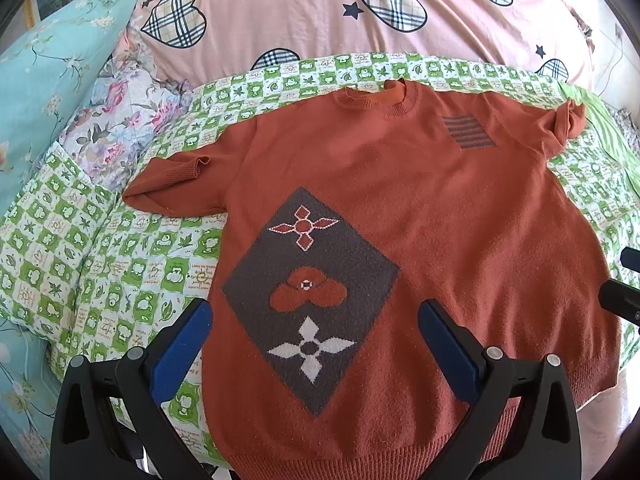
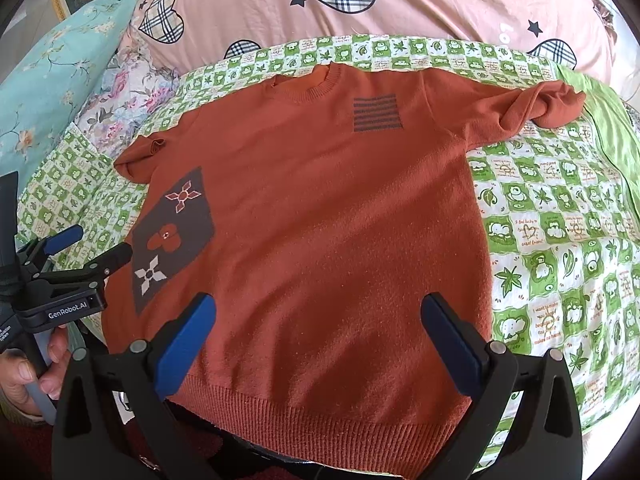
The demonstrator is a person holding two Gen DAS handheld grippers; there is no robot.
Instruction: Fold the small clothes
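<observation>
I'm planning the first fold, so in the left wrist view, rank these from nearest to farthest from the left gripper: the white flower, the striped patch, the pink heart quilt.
From the left gripper:
1. White flower, low on the sweater's grey diamond, right between the open fingers.
2. Striped patch, up on the chest, to the right.
3. Pink heart quilt, beyond the collar, at the far side of the bed.
</observation>
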